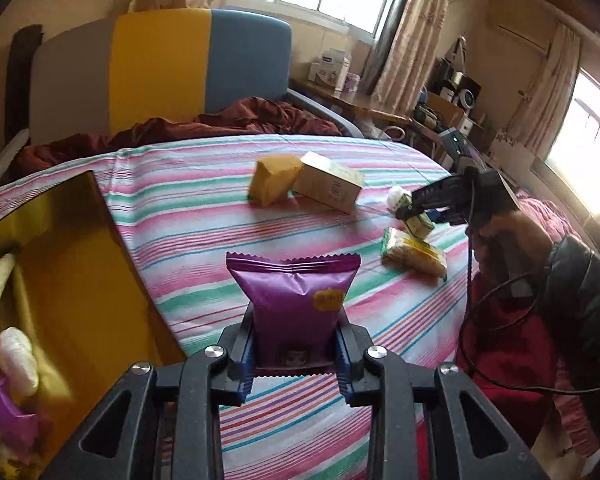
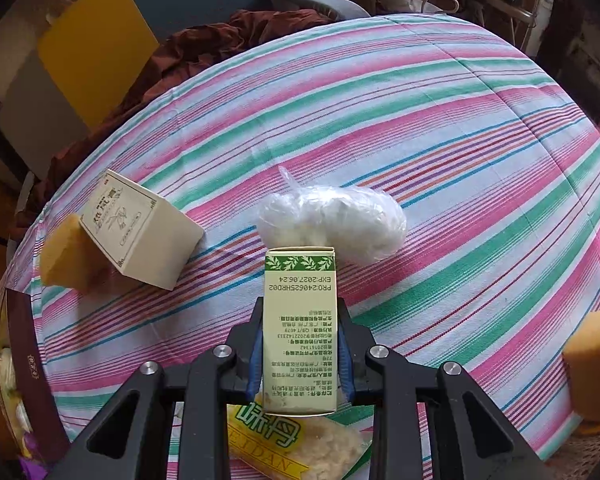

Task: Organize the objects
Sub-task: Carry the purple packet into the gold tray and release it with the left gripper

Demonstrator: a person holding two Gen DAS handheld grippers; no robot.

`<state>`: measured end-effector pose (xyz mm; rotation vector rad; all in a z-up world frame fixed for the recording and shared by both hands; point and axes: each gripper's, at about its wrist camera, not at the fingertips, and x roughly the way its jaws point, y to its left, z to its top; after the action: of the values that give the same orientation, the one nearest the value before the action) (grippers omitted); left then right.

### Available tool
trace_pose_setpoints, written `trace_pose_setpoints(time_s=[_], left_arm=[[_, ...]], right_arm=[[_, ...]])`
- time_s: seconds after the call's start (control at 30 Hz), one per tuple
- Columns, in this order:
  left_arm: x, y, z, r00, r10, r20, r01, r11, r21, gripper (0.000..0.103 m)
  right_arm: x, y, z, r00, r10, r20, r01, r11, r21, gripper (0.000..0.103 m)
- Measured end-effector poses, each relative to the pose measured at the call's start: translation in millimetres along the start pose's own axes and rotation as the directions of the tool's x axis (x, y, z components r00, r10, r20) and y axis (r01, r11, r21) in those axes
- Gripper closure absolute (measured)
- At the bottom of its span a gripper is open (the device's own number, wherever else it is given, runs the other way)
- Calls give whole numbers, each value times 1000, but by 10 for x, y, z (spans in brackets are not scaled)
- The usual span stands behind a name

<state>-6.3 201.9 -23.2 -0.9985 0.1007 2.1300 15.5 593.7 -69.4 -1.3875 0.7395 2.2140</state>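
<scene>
Left tongs (image 1: 296,344): pinching a purple snack packet (image 1: 294,300) by its lower part, packet upright between the fingers, above the striped bedsheet (image 1: 204,216).

Right tongs (image 2: 300,354): pinching a pale green carton (image 2: 300,328), printed text upside down, held lengthwise between the fingers.

Ahead of the right tongs, just beyond the carton's far end: a white plastic-wrapped bundle (image 2: 332,220) on the sheet.

Beneath the right tongs: a yellow-labelled clear snack bag (image 2: 296,440), lying flat.

Ahead-left of the right tongs: a cream box (image 2: 140,232), tilted, touching a yellow sponge (image 2: 68,256).

Right of the right tongs: a second yellow sponge (image 2: 596,364).

Left of the left tongs: a gold-lined box (image 1: 72,280), containing several packets at its near-left end.
</scene>
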Motion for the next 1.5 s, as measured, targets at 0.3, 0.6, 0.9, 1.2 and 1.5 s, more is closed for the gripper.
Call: trace_pose_setpoints(time_s=[0.3, 0.6, 0.9, 1.2, 1.5], left_arm=[[-583, 1248, 6, 982, 190, 20, -177, 944, -278, 72], [-330, 2106, 158, 968, 226, -105, -249, 874, -417, 72], [216, 2389, 173, 916, 290, -277, -379, 853, -358, 71], [159, 2397, 81, 911, 308, -275, -397, 836, -379, 58], [-398, 2205, 26, 922, 360, -142, -385, 822, -420, 55]], right_arm=[[-136, 174, 48, 995, 63, 81, -59, 997, -46, 73], [-178, 346, 75, 985, 117, 128, -104, 989, -102, 73], [-151, 348, 80, 985, 121, 120, -109, 988, -107, 73], [-133, 371, 86, 987, 111, 119, -97, 988, -120, 73], [-132, 453, 49, 990, 87, 113, -68, 985, -161, 73]])
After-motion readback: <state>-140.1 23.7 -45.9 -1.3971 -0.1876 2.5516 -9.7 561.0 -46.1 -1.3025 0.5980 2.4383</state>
